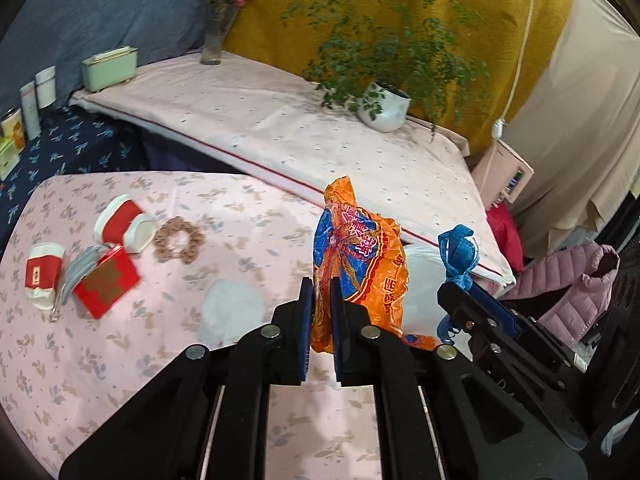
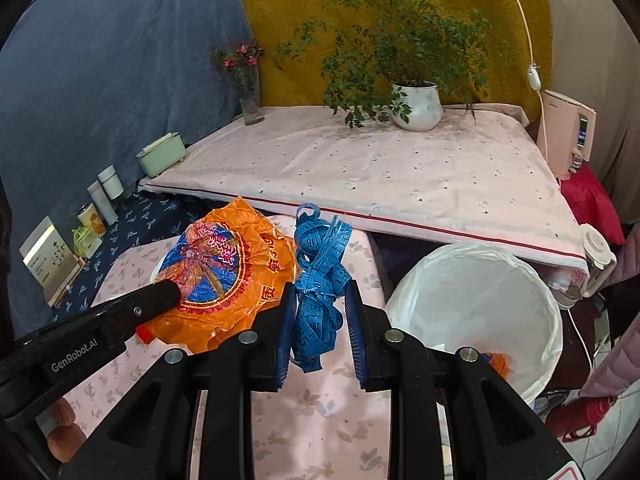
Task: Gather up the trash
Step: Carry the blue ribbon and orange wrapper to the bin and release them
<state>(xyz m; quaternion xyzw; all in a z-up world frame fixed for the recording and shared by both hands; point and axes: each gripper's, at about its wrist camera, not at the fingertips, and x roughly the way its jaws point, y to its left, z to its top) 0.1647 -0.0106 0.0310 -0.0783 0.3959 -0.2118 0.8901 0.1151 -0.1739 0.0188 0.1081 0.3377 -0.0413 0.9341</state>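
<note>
1. On the pink floral table (image 1: 120, 360), at the left, lie two red-and-white paper cups (image 1: 124, 222) on their sides, a red packet (image 1: 106, 282) with gold print too small to read, grey tongs-like clips (image 1: 74, 276) and a beaded ring (image 1: 179, 240).
2. The left gripper (image 1: 321, 284) is closed to a narrow gap on an orange-and-blue wrapper (image 1: 356, 256), held above the table edge. The wrapper's long axis stands upright, its twisted end pointing up. It carries red Chinese characters, crumpled and hard to read.
3. In the right wrist view the left gripper's arm reads "GenRobot.AI", and part of the wrapper is hidden behind it.
4. The right gripper (image 2: 320, 292) pinches a bunched blue measuring tape (image 2: 320, 268), jaws moderately apart around the bundle. The bundle hangs roughly vertical, loops up, a loose end below the pads. Numbers such as "146" and "13" show.
5. To the right, below the table edge, stands a white-lined bin (image 2: 480, 300); an orange scrap (image 2: 498, 362) lies inside, partly cut off by the gripper.
</note>
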